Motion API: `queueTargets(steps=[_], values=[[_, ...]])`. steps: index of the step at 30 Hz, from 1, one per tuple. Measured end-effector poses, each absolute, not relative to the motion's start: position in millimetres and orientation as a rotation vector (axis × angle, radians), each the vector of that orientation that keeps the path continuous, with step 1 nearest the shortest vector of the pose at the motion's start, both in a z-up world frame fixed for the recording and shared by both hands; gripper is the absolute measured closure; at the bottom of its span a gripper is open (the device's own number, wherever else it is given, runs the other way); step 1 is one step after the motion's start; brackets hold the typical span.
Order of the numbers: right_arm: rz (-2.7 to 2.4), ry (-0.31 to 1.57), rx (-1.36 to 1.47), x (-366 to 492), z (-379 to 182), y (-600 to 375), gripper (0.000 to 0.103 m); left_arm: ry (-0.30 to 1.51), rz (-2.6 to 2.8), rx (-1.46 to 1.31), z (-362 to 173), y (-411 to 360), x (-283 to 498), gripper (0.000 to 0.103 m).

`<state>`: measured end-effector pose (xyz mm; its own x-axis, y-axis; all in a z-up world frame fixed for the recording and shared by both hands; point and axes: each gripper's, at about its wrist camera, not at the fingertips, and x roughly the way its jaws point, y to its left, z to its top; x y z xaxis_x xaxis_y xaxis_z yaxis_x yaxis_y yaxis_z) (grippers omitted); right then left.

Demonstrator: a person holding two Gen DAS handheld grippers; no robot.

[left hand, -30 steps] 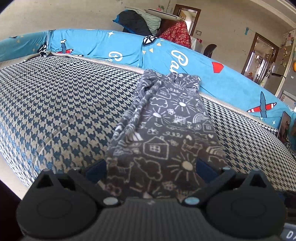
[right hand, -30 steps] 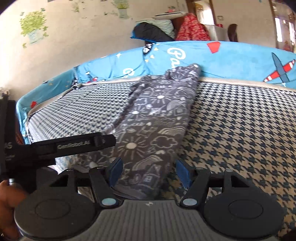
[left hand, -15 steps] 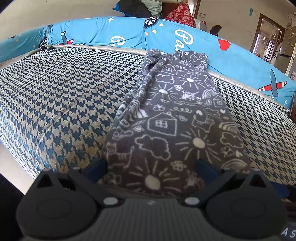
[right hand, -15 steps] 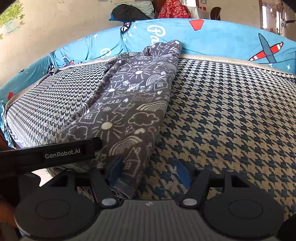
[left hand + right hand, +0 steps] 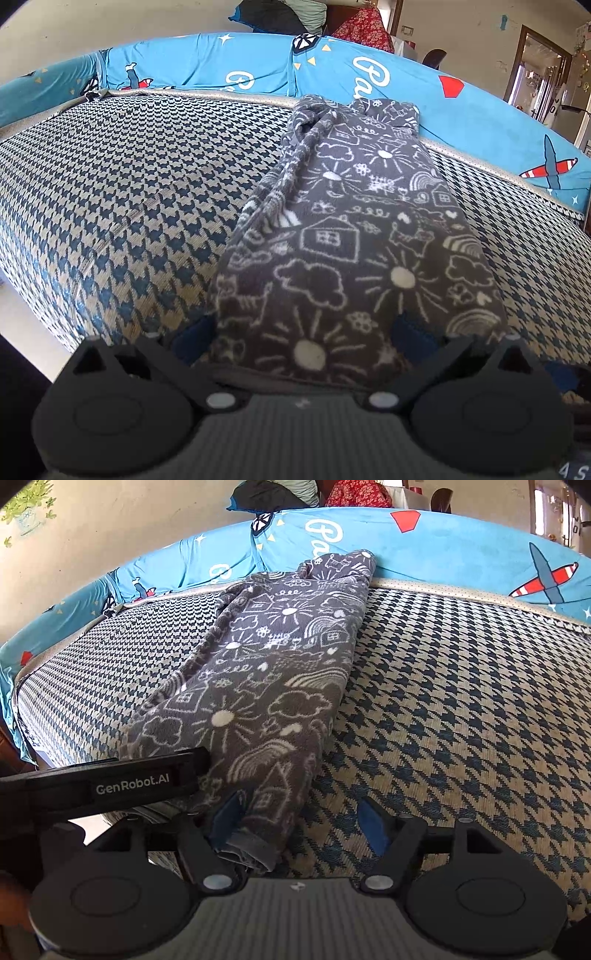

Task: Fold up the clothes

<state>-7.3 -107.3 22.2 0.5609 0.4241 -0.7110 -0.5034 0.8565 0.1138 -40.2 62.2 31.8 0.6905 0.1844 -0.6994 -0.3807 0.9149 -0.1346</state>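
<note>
A grey garment [image 5: 351, 236] printed with white doodles lies folded into a long strip on the houndstooth mattress [image 5: 129, 192], running from the near edge to the far blue bumper. Its near end sits between the wide-apart fingers of my left gripper [image 5: 303, 336], which is open. In the right wrist view the garment [image 5: 280, 672] lies left of centre. Its near right corner rests just inside the left finger of my right gripper [image 5: 301, 818], also open. The left gripper's black body [image 5: 140, 781] crosses that view at the left, over the garment's near end.
A blue printed bumper [image 5: 369, 77] rims the far side of the mattress [image 5: 461, 686]. Piled bedding [image 5: 280, 14] sits beyond it, and a doorway [image 5: 535, 70] opens at the right. The mattress's near-left edge drops to the floor [image 5: 22, 325]. A hand [image 5: 11, 897] shows at the lower left.
Both grippers have moved forward and lower onto the garment's near end, which now fills more of each view. Both jaws stay wide apart.
</note>
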Motion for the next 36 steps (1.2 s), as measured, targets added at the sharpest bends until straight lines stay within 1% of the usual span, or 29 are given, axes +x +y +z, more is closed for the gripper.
queueTargets(steps=[13, 18, 24, 30, 36], values=[[0.569, 0.816, -0.112, -8, 23, -108, 0.031, 0.739, 0.329, -0.294, 35, 63, -48, 0.0], [0.584, 0.811, -0.119, -9, 31, -112, 0.031, 0.674, 0.357, -0.288, 44, 62, -54, 0.0], [0.61, 0.781, -0.162, -7, 45, -118, 0.031, 0.638, 0.372, -0.272, 54, 61, -51, 0.0], [0.674, 0.764, -0.129, 14, 63, -130, 0.031, 0.633, 0.361, -0.277, 62, 64, -41, 0.0], [0.656, 0.817, -0.001, 61, 66, -141, 0.031, 0.635, 0.346, -0.284, 69, 66, -28, 0.0]])
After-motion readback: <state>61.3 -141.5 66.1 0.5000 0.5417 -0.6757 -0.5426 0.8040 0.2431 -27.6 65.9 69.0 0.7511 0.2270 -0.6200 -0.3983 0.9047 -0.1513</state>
